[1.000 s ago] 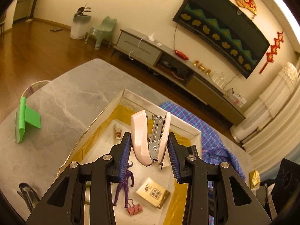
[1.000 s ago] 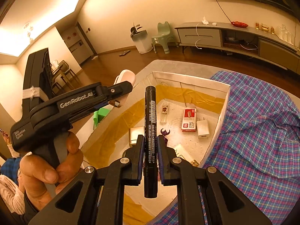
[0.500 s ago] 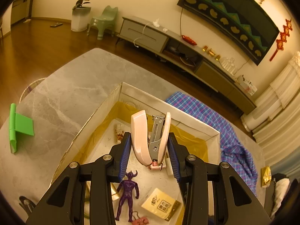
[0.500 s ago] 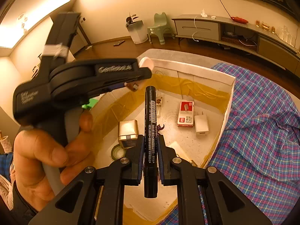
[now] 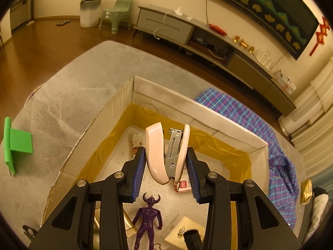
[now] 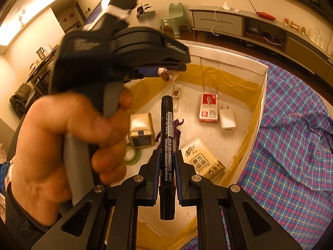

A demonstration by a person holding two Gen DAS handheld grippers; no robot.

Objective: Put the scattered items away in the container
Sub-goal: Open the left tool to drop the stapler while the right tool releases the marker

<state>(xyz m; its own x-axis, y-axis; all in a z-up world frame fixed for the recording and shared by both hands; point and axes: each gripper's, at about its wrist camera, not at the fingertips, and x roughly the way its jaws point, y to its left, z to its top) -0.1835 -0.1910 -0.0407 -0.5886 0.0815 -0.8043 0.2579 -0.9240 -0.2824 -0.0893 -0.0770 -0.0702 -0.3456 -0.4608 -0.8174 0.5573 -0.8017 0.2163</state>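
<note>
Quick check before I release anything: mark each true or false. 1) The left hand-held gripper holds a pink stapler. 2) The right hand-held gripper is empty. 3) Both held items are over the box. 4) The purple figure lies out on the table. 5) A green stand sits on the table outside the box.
1) True: the left hand-held gripper is clamped on the pink stapler.
2) False: the right hand-held gripper is shut on a black marker.
3) True: both hang above the box.
4) False: the purple figure lies inside the box.
5) True: the green stand is on the table, left of the box.
</note>
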